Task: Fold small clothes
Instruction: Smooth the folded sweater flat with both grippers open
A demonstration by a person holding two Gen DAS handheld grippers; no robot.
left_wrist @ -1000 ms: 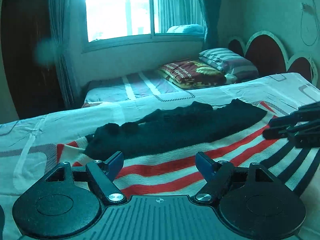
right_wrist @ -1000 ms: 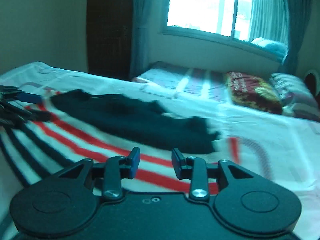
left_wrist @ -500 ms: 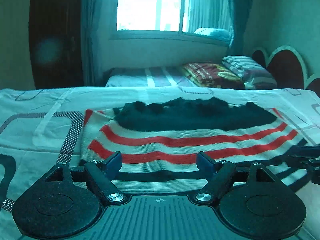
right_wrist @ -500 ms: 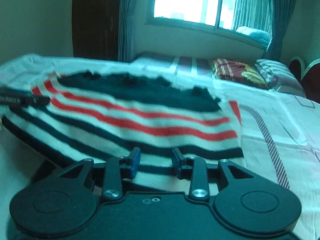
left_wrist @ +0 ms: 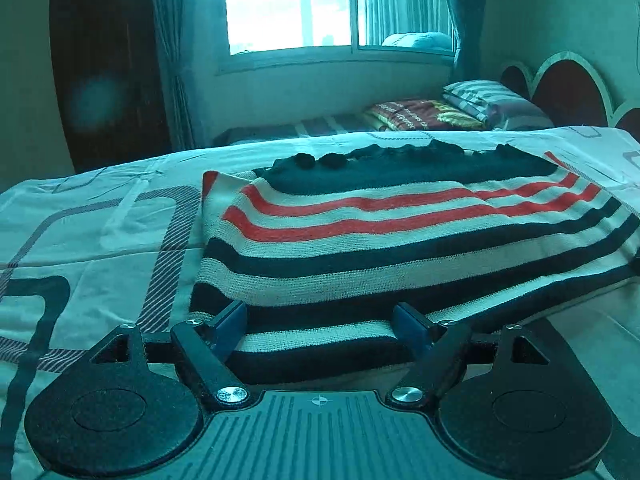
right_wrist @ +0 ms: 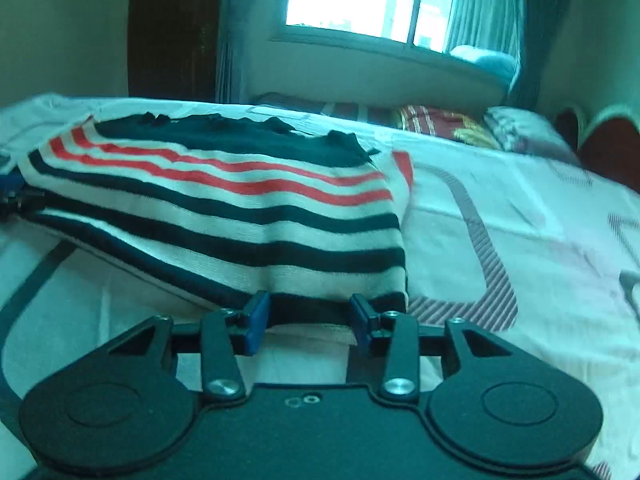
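Observation:
A knitted garment (left_wrist: 400, 240) with white, red and navy stripes and a dark top band lies spread on the bed sheet (left_wrist: 100, 240). My left gripper (left_wrist: 324, 326) is at its near left hem. Its jaws stand wide open with the dark hem band between them, and the pads do not press it. In the right wrist view the same garment (right_wrist: 224, 200) fills the left half. My right gripper (right_wrist: 308, 318) is at the near right corner of the hem, its jaws opening with the hem edge between them, unpressed. The left gripper's blue pad (right_wrist: 11, 184) shows at the garment's far left edge.
The patterned sheet (right_wrist: 520, 220) reaches out on both sides of the garment. Beyond it lie a folded red blanket (left_wrist: 420, 116) and striped pillows (left_wrist: 492, 100) by a scalloped headboard (left_wrist: 568, 88). A bright window (left_wrist: 300, 4) and a dark wardrobe (left_wrist: 108, 60) stand behind.
Both grippers drew back from the garment's dark top band to its near striped hem, which now lies between the fingers. The right jaws stand wider apart.

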